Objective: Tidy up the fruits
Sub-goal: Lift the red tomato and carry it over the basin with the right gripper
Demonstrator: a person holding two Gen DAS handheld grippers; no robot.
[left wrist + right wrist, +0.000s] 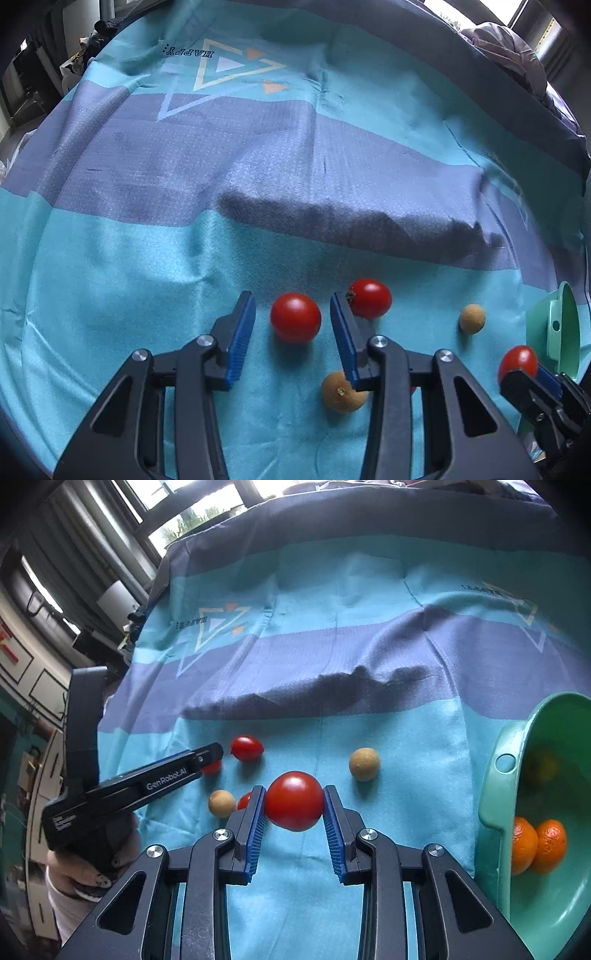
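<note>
Nearest the right wrist camera, the right gripper [294, 800] clamps a red tomato [294, 801] between its blue pads, above the teal and purple cloth [332, 657]. To its left lie a tan round fruit [221, 803] and an oval tomato [246, 748]; to its right, a second tan fruit [364, 764], then the green bowl [496, 775] holding two oranges [537, 845]. In the left wrist view, the left gripper [292, 317] brackets another tomato [295, 317] lying on the cloth, fingers narrowed, small gaps visible on both sides.
</note>
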